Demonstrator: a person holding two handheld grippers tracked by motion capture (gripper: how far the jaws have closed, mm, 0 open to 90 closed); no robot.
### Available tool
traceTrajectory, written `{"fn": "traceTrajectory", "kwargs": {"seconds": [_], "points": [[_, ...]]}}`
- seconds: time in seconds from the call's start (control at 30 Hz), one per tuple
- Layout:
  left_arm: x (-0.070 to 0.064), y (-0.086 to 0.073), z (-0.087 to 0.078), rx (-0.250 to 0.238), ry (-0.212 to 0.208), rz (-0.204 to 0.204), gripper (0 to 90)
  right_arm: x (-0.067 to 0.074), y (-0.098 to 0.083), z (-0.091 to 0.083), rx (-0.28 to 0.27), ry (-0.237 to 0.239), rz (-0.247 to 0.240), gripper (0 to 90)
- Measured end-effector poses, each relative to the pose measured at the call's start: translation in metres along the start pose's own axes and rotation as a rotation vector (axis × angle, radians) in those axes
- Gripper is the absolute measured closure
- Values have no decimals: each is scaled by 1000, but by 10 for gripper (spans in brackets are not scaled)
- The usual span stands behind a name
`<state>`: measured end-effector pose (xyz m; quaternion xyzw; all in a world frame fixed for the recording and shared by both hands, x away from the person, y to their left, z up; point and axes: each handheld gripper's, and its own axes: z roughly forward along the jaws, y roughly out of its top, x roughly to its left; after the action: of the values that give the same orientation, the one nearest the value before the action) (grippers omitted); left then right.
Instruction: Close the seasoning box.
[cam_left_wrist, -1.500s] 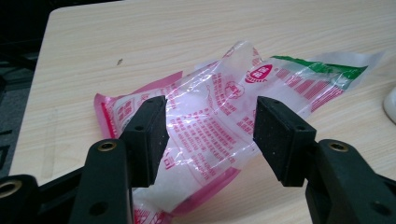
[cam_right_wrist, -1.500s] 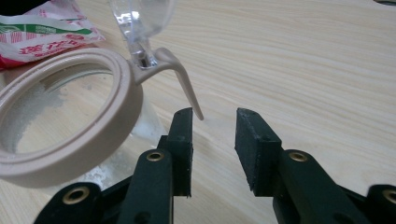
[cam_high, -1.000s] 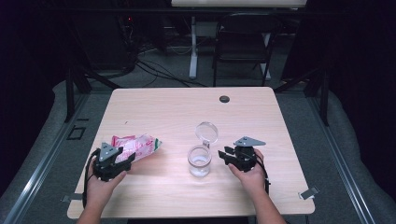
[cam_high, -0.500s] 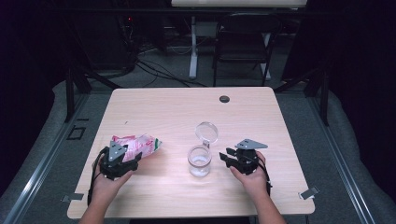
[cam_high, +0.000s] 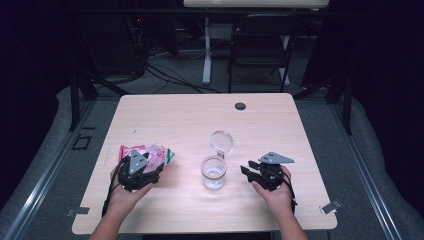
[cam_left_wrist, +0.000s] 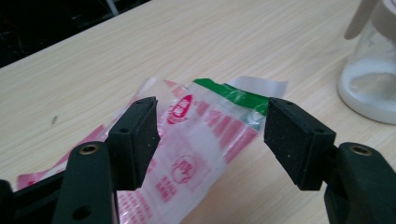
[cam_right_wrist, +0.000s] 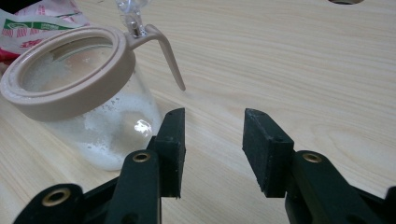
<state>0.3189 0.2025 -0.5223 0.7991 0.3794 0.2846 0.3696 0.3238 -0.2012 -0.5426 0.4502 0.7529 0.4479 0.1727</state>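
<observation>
A pink and white plastic bag (cam_high: 152, 154) with a green strip lies flat on the wooden table (cam_high: 280, 125) at the front left. My left gripper (cam_high: 149, 166) sits low over its near end. In the left gripper view the jaws have just been opening, and the bag (cam_left_wrist: 201, 140) lies loose between the pads, untouched. A glass jar (cam_high: 213, 173) with a beige rim holds white powder, and its hinged lid (cam_high: 221, 141) is flipped back. My right gripper (cam_high: 246, 171) rests just right of the jar (cam_right_wrist: 79, 93). Its jaws have also just been opening, with nothing but bare table between them.
A small black round grommet (cam_high: 240, 106) sits in the table near the far edge. A dark chair (cam_high: 260, 50) and cables stand on the floor beyond the table. Bare wood stretches across the far half and the right side.
The left gripper has shifted a little to the right and its jaws stand wider, letting the bag go. The right gripper's jaws have widened slightly. The jar has not moved.
</observation>
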Motion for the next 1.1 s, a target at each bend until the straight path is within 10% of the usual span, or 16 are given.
{"fn": "traceTrajectory", "kwargs": {"seconds": [0.3, 0.63, 0.87, 1.1], "points": [[-4, -4, 24, 86, 26, 64, 345, 0, -5, -6, 6, -13, -3, 583], [4, -12, 50, 155, 72, 42, 416, 0, -9, -7, 5, -25, 3, 570], [8, -12, 53, 170, 120, 35, 632, -1, -11, -9, 8, -33, -1, 565], [23, -11, 44, 128, 148, -54, 858, -3, -12, -11, 11, -37, -3, 563]]}}
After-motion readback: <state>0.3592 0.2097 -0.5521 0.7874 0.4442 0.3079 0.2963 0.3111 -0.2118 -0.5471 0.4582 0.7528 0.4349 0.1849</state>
